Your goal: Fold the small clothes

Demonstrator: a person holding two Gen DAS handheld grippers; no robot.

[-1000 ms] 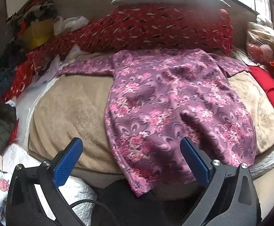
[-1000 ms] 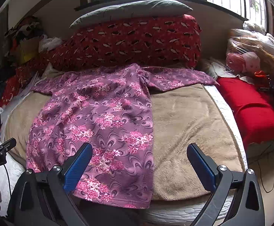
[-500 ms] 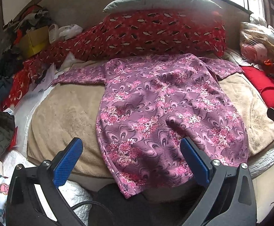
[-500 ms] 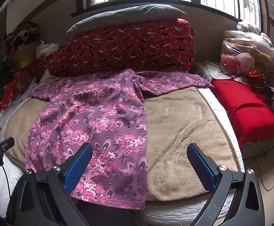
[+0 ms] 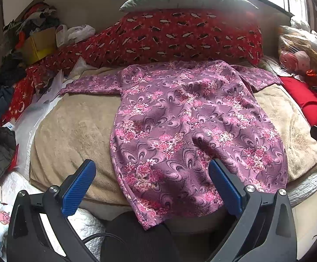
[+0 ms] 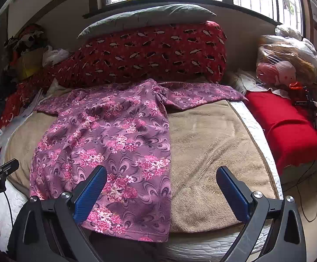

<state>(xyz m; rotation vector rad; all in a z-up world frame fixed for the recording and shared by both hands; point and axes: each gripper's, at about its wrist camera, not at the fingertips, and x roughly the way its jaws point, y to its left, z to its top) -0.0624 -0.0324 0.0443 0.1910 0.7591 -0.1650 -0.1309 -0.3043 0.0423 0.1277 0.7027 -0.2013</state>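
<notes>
I see the purple floral long-sleeved garment (image 5: 186, 126) spread flat on the tan fleece blanket (image 5: 71, 131) that covers the bed, its hem hanging just over the blanket's near edge and both sleeves stretched out sideways at the far end; beyond the garment lies a long red bolster printed with small fish shapes (image 5: 180, 37), touching the garment's collar end, with a grey pillow (image 5: 186, 0) on top of it; to the right of the garment, off the blanket, sits a bright red cushion (image 6: 289, 122); my left tongs (image 5: 152, 181) hang with blue pads wide apart above the garment's hem, gripping nothing; my right tongs (image 6: 160, 187) are likewise spread, empty, over the garment's right edge.
</notes>
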